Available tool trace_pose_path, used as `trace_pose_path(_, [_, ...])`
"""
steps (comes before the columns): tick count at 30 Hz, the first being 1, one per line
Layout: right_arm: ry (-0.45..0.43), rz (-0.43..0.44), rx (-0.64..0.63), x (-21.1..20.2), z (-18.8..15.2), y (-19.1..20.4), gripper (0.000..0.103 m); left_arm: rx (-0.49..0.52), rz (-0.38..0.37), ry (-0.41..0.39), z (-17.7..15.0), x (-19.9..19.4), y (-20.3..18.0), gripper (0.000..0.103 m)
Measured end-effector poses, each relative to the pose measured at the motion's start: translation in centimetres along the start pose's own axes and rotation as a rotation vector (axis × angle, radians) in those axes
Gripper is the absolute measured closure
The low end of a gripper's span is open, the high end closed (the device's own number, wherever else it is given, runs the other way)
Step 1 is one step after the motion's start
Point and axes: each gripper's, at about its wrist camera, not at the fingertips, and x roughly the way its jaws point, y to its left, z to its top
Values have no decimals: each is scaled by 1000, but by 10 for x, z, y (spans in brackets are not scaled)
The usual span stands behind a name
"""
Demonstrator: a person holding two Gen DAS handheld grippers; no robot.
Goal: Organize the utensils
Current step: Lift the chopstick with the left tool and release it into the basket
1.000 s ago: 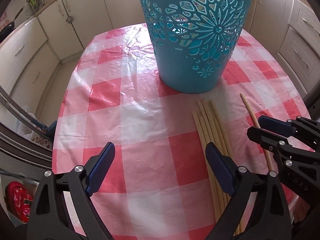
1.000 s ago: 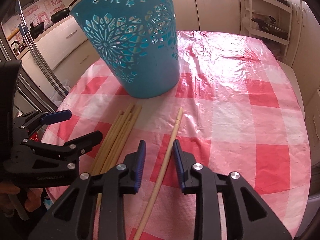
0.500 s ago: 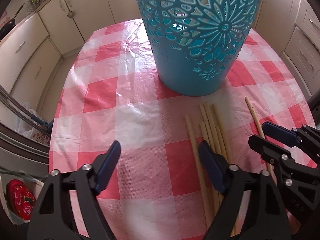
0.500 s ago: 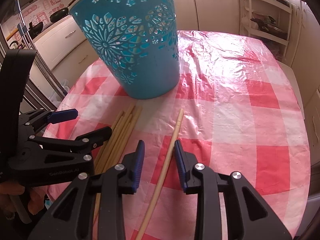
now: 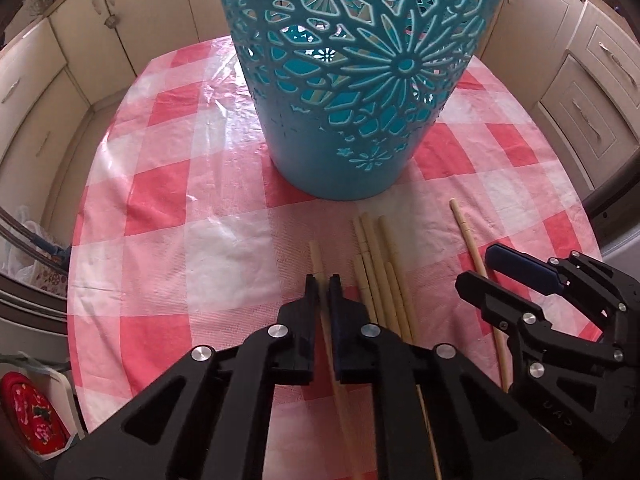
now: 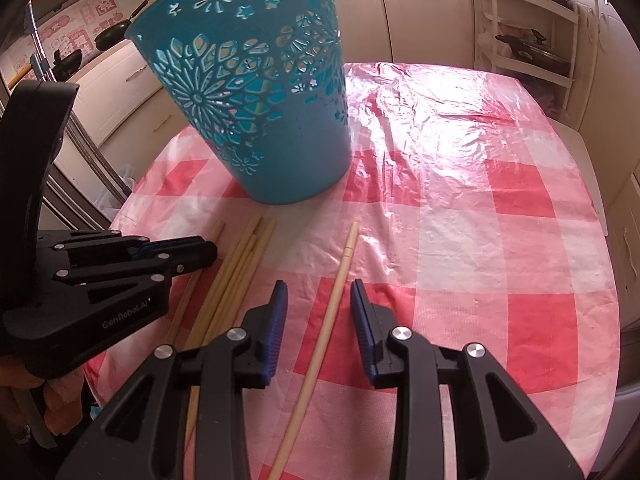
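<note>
1. Where the left claw (image 5: 323, 280) sits over the bench (image 5: 224, 256), its own black body hides the near length of the chopstick (image 5: 316, 258) it has clamped; only the far tip shows beyond the pads.
2. Near ends of the chopstick bundle (image 5: 380, 264) are likewise covered by that claw, so their count is hard to make out.
3. The clamped chopstick lies just left of the bundle, apart from it, its long axis running from the near edge of the bench toward the blue basket (image 5: 360, 80).
4. The right claw (image 6: 319, 300) stands apart, its pads clear on either side of a single chopstick (image 6: 340, 280).
5. That single chopstick lies flat on the checked cloth, its far tip pointing toward the basket, its near end cut off at the picture's bottom.
</note>
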Motion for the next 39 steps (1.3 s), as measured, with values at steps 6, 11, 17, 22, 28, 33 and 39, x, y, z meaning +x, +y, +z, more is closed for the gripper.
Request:
trace_pose_path(6, [-4, -7, -11, 1, 0, 2, 68, -80, -70, -76, -1, -48, 28, 98])
trace_pose_path(11, [-6, -12, -18, 2, -1, 4, 66, -109, -112, -216, 14, -115, 48, 98])
trace_pose_path(17, [-12, -17, -22, 2, -2, 6, 65, -83, -148, -471, 64, -187, 42, 98])
trace_pose_path(22, [-15, -14, -22, 2, -2, 6, 64, -72, -137, -601, 115, -213, 28, 98])
trace_pose_path(28, [-18, -17, -41, 3, -2, 9, 61, -85, -99, -764, 152, -222, 13, 98])
trace_pose_path(33, [-20, -28, -60, 4, -3, 13, 59, -86, -24, -771, 168, -178, 1, 98])
trace_pose_path(39, [-20, -25, -59, 4, -3, 12, 58, -73, 28, -643, 156, -117, 3, 98])
